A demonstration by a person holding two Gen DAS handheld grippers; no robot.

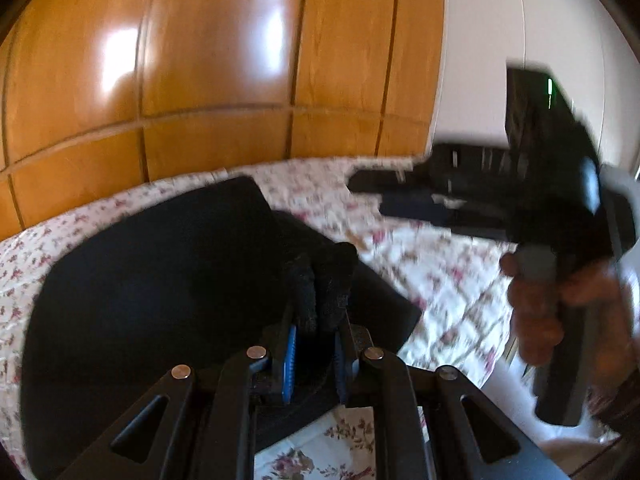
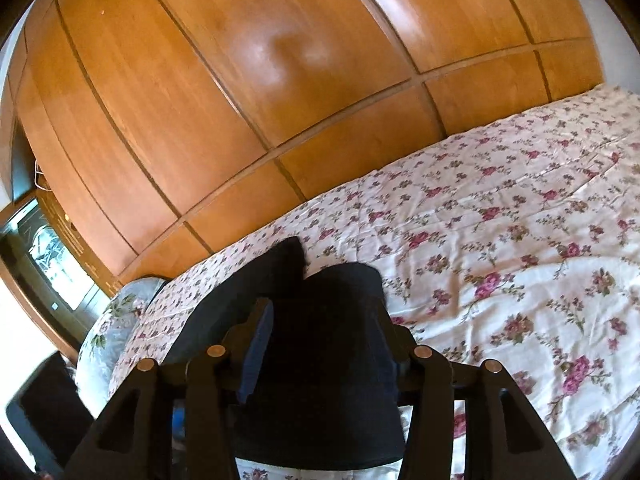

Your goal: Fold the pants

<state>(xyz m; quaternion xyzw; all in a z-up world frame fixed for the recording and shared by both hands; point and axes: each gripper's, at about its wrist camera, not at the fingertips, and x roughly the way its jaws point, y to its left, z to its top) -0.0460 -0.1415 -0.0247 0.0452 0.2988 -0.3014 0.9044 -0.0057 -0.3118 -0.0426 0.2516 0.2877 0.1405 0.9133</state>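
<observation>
Black pants point(image 1: 160, 280) lie spread on the floral bedspread point(image 1: 432, 280). My left gripper point(image 1: 320, 308) is shut on a bunched fold of the pants, and the dark cloth sticks up between its blue pads point(image 1: 290, 356). Blurred at the right of the left wrist view, my right gripper point(image 1: 370, 196) is held in a hand point(image 1: 536, 320) above the bed beside the pants. In the right wrist view the right gripper point(image 2: 320, 308) stands open over the pants point(image 2: 328, 380). Its pads point(image 2: 260, 344) are well apart and do not press the cloth.
A glossy wooden wardrobe point(image 2: 240, 80) runs along the far side of the bed. A floral pillow point(image 2: 108, 320) lies at the bed's left end, with a dark object point(image 2: 44, 412) below it. The bedspread point(image 2: 500, 240) stretches away to the right. A white wall point(image 1: 500, 40) stands right of the wardrobe.
</observation>
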